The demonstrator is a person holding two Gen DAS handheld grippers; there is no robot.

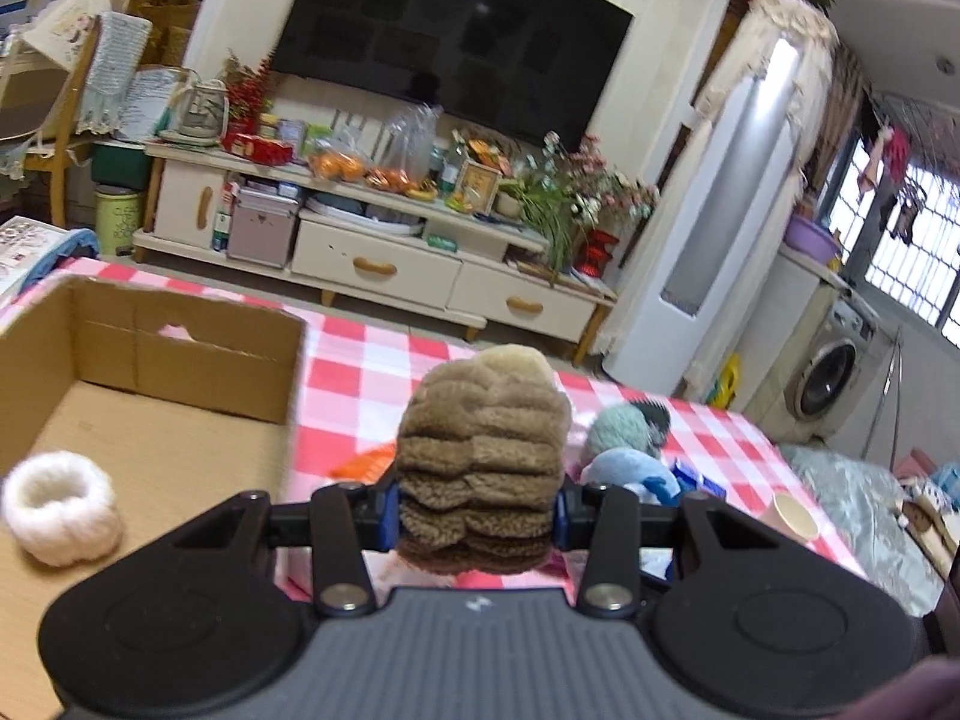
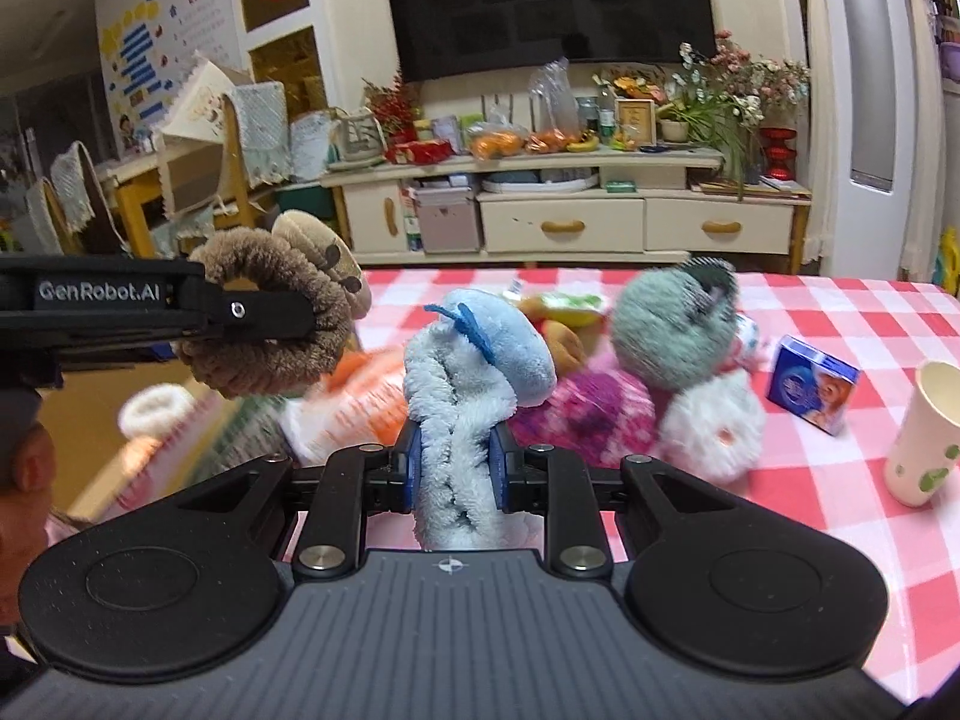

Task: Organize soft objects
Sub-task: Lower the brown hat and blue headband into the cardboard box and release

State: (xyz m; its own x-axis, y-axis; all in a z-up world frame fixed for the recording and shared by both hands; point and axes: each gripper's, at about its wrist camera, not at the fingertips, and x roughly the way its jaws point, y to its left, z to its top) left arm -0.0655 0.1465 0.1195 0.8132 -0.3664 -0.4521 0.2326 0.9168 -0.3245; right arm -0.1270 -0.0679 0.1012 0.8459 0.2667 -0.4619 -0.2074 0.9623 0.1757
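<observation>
My left gripper [image 1: 474, 519] is shut on a brown plush band [image 1: 483, 456], held above the checked table just right of the cardboard box [image 1: 198, 354]. A white fluffy band [image 1: 60, 507] lies inside the box. The left gripper also shows in the right wrist view [image 2: 282, 315] with the brown plush band [image 2: 282, 282]. My right gripper [image 2: 456, 471] is shut on a light blue plush band [image 2: 474, 360], above a pile of soft things: a teal plush [image 2: 666, 330], a white fluffy one [image 2: 714, 420] and a magenta one [image 2: 594, 414].
A paper cup [image 2: 921, 432] and a small blue carton [image 2: 813, 384] stand on the red-checked tablecloth [image 2: 840, 312] at the right. An orange-white bag [image 2: 360, 402] lies by the pile. A TV cabinet [image 2: 564, 222] stands beyond the table.
</observation>
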